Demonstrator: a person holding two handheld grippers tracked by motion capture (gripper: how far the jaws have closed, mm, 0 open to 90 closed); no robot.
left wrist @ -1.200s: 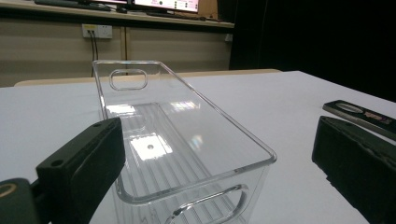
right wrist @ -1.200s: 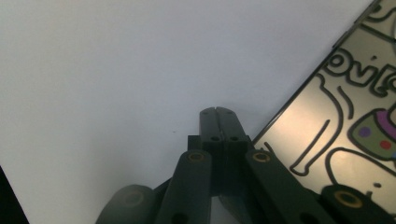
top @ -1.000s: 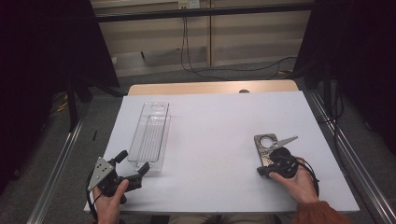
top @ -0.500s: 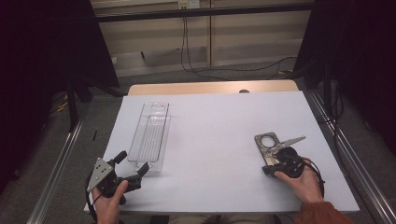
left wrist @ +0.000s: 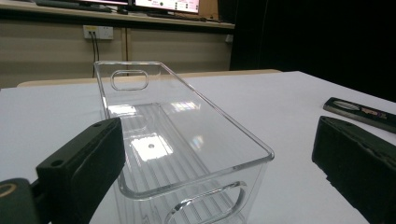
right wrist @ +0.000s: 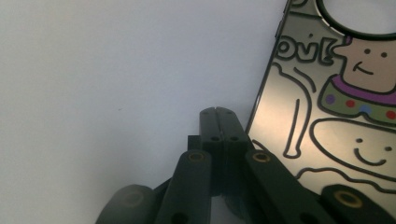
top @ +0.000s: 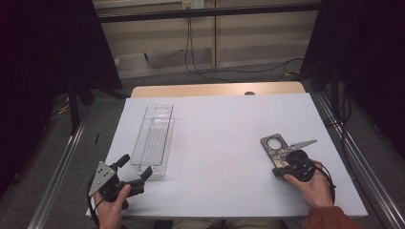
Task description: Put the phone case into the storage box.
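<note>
At the table's near edge, the left gripper [top: 136,172] stands with its jaws spread wide and empty, the near end of a clear plastic bin [left wrist: 187,144] just ahead between them. Across the white table [top: 219,124], the right gripper [right wrist: 219,116] rests with its jaws pressed together on nothing, tips just beside a phone case [right wrist: 341,93] printed with cartoon figures, lying flat.

The high view looks forward and down on the white table [top: 219,143] from above its near edge. The left gripper view sits low — close behind the clear bin [left wrist: 182,154], facing along it. The right gripper view looks down, very near, on the phone case [right wrist: 336,102] — also seen from above [top: 276,147].
</note>
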